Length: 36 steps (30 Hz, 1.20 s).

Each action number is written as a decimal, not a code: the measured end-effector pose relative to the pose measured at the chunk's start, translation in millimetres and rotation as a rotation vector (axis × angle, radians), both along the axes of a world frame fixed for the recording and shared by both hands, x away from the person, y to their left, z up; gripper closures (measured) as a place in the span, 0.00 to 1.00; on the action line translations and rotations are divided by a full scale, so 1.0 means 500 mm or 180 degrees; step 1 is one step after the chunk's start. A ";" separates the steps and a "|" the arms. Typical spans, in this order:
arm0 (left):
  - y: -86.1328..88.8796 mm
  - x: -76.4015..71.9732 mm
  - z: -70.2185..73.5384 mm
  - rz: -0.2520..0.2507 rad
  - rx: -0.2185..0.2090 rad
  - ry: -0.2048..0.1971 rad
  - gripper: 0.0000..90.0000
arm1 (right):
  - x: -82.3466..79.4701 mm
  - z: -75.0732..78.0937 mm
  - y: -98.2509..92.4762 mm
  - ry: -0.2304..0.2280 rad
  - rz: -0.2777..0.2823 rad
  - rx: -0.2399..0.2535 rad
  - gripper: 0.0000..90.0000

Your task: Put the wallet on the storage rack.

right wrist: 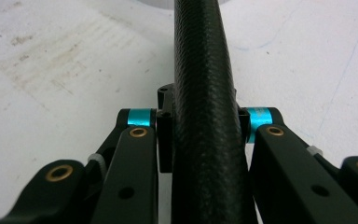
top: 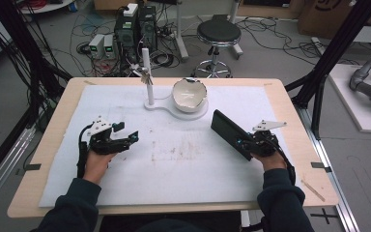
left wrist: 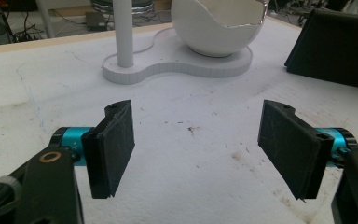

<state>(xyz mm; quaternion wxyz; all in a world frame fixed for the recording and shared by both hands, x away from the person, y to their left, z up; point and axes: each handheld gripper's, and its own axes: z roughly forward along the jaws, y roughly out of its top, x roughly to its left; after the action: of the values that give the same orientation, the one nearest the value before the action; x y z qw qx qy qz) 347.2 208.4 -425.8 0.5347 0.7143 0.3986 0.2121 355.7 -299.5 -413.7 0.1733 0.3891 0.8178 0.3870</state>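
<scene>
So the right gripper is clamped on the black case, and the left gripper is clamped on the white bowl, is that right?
Not quite. The left gripper holds nothing: its fingers stand wide apart over bare white mat, short of the white bowl, as the left gripper view shows. The right gripper is indeed clamped on the black case.

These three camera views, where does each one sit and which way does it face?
High view: above the person's side, looking forward and down on the table; both forearms and hands enter from below.
Left gripper view: on the left gripper, facing the white bowl between open jaws.
Right gripper view: on the right gripper, along jaws pressing the black case.
Shared: high and left views both show bowl and case.
</scene>
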 end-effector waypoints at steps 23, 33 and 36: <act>0.000 0.000 -0.001 -0.0005 0.0008 0.0025 0.30 | -0.020 -0.034 -0.046 -0.0142 0.0099 0.0180 0.59; -0.002 0.000 -0.003 -0.0003 0.0002 0.0037 0.30 | -0.036 -0.066 -0.099 -0.0149 0.0191 0.0351 0.71; -0.002 0.001 -0.003 -0.0010 0.0015 0.0038 0.30 | -0.038 -0.066 -0.099 -0.0176 0.0261 0.0358 0.78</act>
<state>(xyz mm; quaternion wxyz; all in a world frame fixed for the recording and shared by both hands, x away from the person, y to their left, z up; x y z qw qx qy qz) 347.5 207.4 -427.4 0.5309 0.7175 0.4001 0.2079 336.7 -348.8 -446.8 0.1577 0.3536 0.8049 0.4497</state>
